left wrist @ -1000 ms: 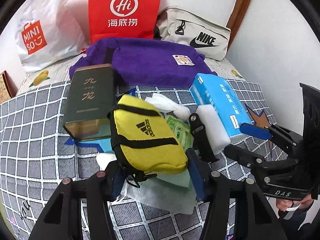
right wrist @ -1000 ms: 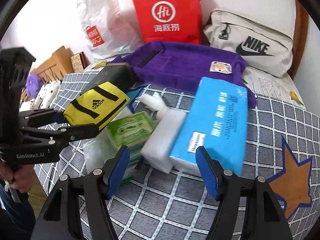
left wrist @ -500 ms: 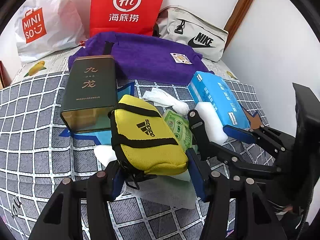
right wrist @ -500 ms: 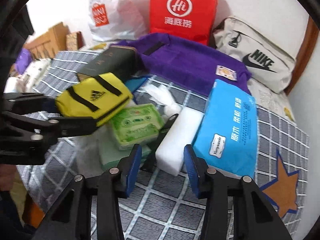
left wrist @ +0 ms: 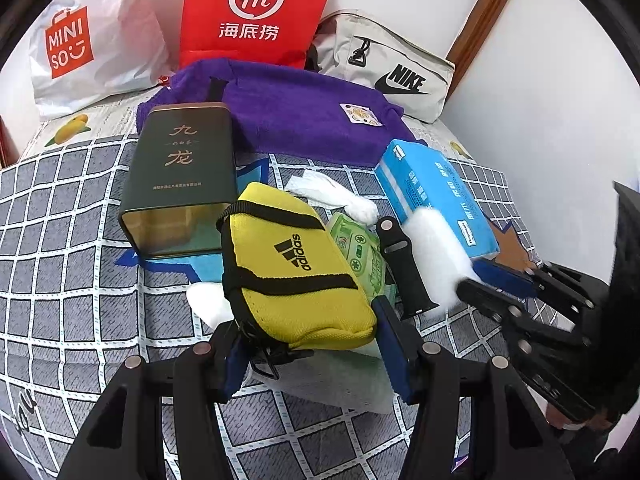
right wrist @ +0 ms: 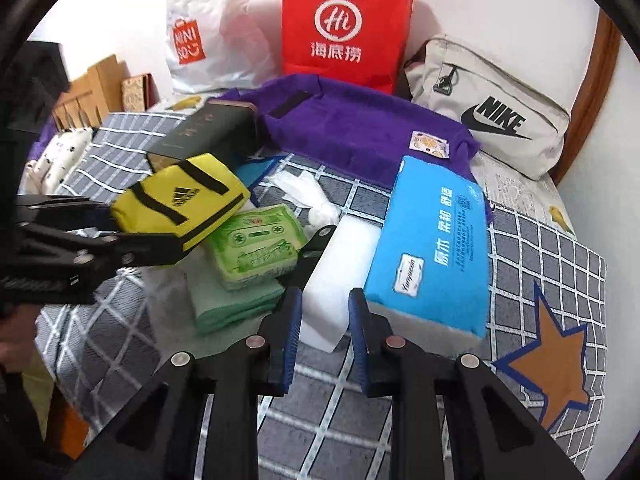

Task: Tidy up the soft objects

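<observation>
On the bed, one yellow pouch is clamped in the left gripper near the front edge, one white sponge sits between the right gripper's narrowed fingers, and three bags line the back edge.

You're working in a home, most likely a bedroom: the surface under everything is a bed spread with a grey checked sheet printed with stars, pushed against a plain white wall with a wooden frame in the corner. Along the wall you have everyday personal things, namely a Miniso shopping bag, a red Haidilao paper bag and a beige Nike waist bag. A wooden headboard shows at the far left of the right wrist view.
</observation>
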Demonstrator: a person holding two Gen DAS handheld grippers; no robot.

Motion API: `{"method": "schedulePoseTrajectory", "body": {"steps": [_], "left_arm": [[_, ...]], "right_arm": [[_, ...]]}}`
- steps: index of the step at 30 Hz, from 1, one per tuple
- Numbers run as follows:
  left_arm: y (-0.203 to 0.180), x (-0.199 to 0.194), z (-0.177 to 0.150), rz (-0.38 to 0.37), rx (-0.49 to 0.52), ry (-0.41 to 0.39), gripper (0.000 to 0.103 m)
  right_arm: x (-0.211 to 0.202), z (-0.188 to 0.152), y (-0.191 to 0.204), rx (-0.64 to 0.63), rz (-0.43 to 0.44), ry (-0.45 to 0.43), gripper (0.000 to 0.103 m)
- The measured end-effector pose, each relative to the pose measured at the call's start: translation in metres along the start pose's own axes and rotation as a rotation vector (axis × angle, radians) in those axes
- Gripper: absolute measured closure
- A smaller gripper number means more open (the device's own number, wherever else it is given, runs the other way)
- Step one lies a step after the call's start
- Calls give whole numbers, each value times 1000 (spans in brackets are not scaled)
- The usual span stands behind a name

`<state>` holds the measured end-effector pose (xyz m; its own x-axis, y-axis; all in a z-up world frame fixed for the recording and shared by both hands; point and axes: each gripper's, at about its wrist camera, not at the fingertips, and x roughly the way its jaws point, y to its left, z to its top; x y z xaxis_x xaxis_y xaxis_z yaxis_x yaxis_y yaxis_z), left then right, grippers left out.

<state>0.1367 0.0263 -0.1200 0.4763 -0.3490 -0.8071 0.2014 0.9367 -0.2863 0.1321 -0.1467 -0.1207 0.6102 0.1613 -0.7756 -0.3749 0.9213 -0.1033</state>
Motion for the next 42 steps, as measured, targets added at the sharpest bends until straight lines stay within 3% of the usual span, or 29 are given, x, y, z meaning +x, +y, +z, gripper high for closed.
{"method": "schedulePoseTrajectory", "body": {"steps": [10,12,16,19,21,42], "left_arm": [[-1,-1,-2,7,-2,1,49],[0,-2,-1,7,1,1,49],[0,-1,-1,6,-5,5,49],[0,-1,0,11,0,9,49],[-1,-1,0,11,1,7,49],[-16,-49,8,-5,-1,-78,50]], "right_arm": [[-4,-18,3,-18,5,39,74],[-3,-18,3,-20,1,30,64],[7,-15,2,-15,-21,40,56],[19,-13,0,13,-14,55,56],[25,-14,-2,30,5,71,70],[-51,1,-25,57,15,-88,71]]}}
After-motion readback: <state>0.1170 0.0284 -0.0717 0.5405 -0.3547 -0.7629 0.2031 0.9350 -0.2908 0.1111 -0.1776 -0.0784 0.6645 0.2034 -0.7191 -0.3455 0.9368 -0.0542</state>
